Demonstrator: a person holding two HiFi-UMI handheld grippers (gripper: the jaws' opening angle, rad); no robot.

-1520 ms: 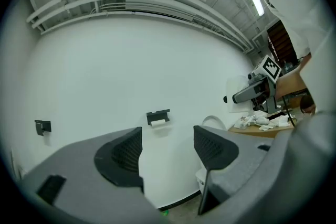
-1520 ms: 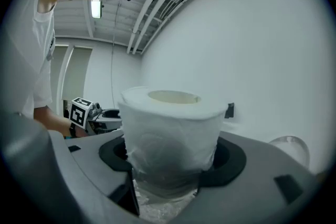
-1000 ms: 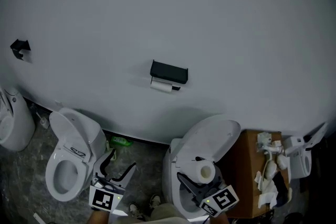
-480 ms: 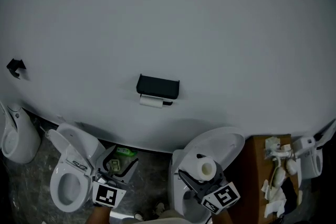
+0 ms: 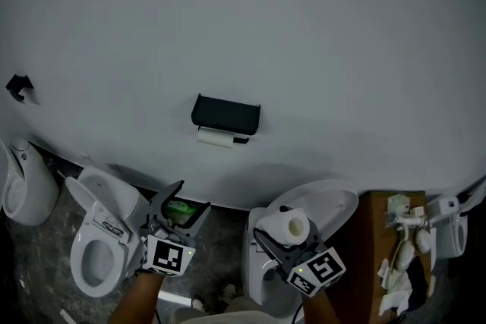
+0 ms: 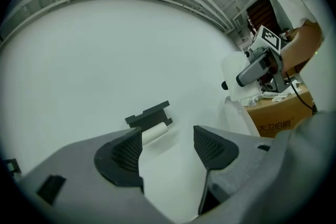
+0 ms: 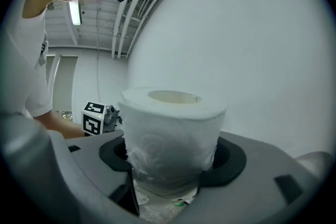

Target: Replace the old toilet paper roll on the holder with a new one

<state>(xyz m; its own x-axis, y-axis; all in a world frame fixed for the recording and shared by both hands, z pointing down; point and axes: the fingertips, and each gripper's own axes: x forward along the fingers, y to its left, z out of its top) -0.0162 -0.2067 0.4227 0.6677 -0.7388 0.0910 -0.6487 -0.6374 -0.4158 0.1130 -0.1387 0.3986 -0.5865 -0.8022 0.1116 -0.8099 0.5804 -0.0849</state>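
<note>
the right gripper (image 7: 173,157) is clamped on the new toilet paper roll (image 7: 170,131), a full white roll that stands upright between the jaws with its cardboard core facing up and crumpled clear wrap bunched under it. in the head view that right gripper (image 5: 281,233) sits low and right of centre, its roll (image 5: 287,224) held over the open white toilet (image 5: 326,202) just below it. the left gripper (image 6: 168,147) is released – its dark ribbed pads stand apart with nothing between them but the pale wall (image 6: 105,55) beyond. in the head view the left gripper (image 5: 184,204) is low and left of centre, jaws pointing toward the wall (image 5: 319,42), with a small green item (image 5: 181,210) on the floor showing between them. up on the wall, well apart from both grippers, hangs the black holder (image 5: 226,112) with the old roll (image 5: 215,137) – thin and white – lying crosswise just under its cover. the left gripper view lines up on it: the holder (image 6: 148,113) and the old roll (image 6: 155,132) appear just above the left pad. a second, smaller toilet (image 5: 97,243) stands to the left of the left gripper, its seat open. a brown cardboard box (image 5: 368,258) with scraps of white paper on top stands beside the right toilet.
</note>
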